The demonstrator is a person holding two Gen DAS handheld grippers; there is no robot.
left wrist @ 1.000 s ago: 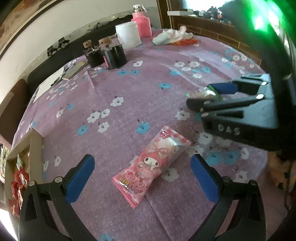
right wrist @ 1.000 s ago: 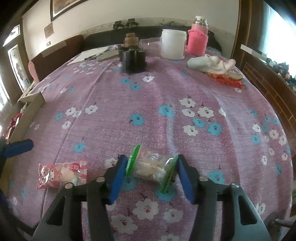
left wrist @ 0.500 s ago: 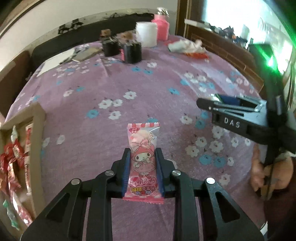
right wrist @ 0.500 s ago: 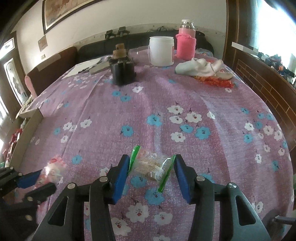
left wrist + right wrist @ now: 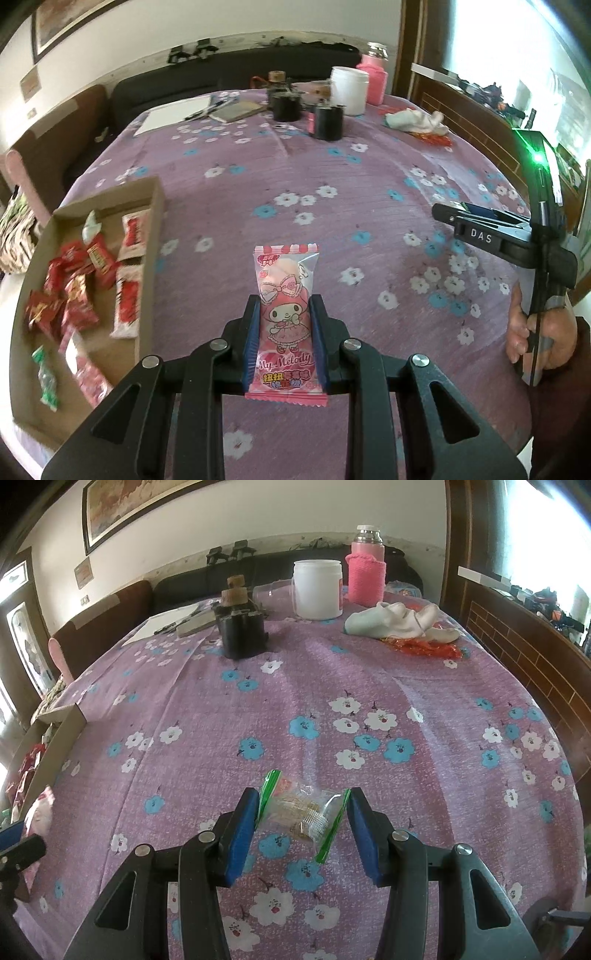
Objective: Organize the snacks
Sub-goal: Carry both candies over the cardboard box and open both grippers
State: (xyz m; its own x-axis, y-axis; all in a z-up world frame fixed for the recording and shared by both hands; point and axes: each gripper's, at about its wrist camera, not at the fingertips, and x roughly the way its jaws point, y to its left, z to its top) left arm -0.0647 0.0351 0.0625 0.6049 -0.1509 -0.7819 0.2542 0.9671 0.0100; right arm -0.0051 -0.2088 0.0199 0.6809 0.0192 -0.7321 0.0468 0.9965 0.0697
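While level above the table, left gripper clamps pink packet, right gripper pinches clear packet.

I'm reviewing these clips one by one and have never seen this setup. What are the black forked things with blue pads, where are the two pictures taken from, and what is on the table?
No robot here: a person holds a two-finger tool in each hand, and a fisheye camera on each looks forward along its fingers.

In the left wrist view, the left tool is clamped on a pink My Melody snack packet, which stands up between its blue pads. A cardboard box on the left already holds red and other wrappers.

In the right wrist view, the right tool grips a clear packet with green ends above the flowered purple tablecloth.

Farther back stand a white jar, a pink bottle and a white cloth.
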